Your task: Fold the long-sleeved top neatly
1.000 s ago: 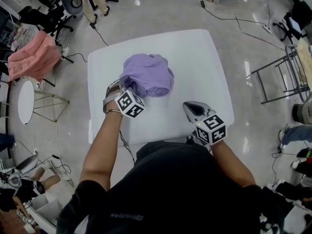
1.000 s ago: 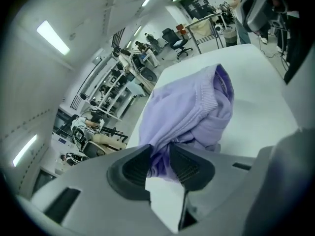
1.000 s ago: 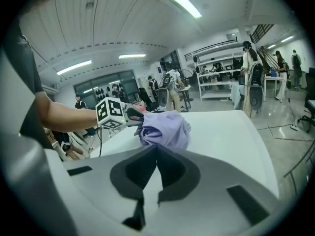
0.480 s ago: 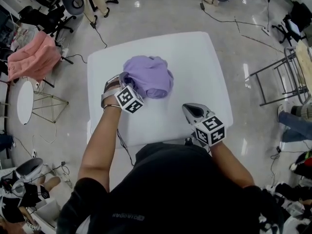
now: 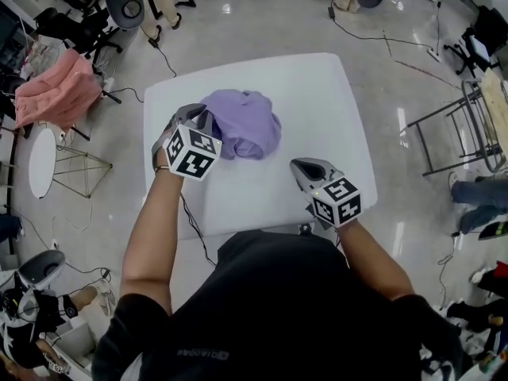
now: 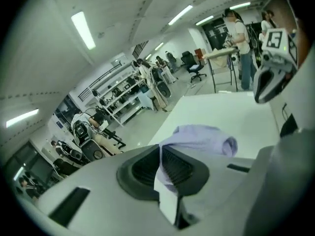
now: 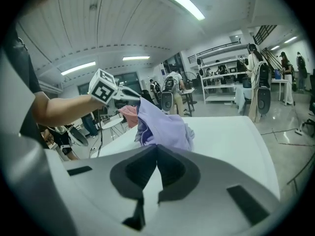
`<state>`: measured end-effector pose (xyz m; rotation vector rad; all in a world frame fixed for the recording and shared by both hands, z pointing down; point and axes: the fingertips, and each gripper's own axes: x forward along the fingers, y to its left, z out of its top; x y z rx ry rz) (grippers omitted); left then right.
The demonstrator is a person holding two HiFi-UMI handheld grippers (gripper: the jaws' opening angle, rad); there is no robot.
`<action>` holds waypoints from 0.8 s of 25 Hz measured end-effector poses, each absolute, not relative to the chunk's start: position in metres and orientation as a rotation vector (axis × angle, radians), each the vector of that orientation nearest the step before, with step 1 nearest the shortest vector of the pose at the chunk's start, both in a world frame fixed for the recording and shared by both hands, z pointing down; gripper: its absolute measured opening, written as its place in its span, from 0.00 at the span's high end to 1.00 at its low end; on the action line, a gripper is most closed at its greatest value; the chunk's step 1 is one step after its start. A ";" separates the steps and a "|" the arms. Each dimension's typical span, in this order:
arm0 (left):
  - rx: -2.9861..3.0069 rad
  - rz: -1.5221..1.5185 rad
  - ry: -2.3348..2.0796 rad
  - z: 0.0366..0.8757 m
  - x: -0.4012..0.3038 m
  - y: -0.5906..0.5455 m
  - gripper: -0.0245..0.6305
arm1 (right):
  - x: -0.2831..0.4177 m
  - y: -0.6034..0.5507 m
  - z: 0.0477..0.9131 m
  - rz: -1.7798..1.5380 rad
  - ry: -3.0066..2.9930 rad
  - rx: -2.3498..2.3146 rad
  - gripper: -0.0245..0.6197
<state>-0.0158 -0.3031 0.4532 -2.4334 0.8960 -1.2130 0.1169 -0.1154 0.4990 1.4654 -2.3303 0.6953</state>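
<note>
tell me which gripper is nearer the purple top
Left. The left gripper has just closed its jaws on the purple top. The right gripper, shut and empty, sits apart from it to the near right.

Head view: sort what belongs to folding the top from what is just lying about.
Job: purple top; white table; left gripper, jaws just closed on the top; right gripper, shut, empty.
Lying about: pink cloth; round side table; office chair.

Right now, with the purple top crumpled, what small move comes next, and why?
Probably raise the left gripper: its jaws have just been closing, a fold of the bunched purple top is pinched between them, and lifting should let it unfurl.
</note>
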 end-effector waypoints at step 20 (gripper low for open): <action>-2.468 -0.725 1.034 0.171 0.026 -0.320 0.93 | 0.059 -0.169 0.452 0.397 -2.433 1.340 0.80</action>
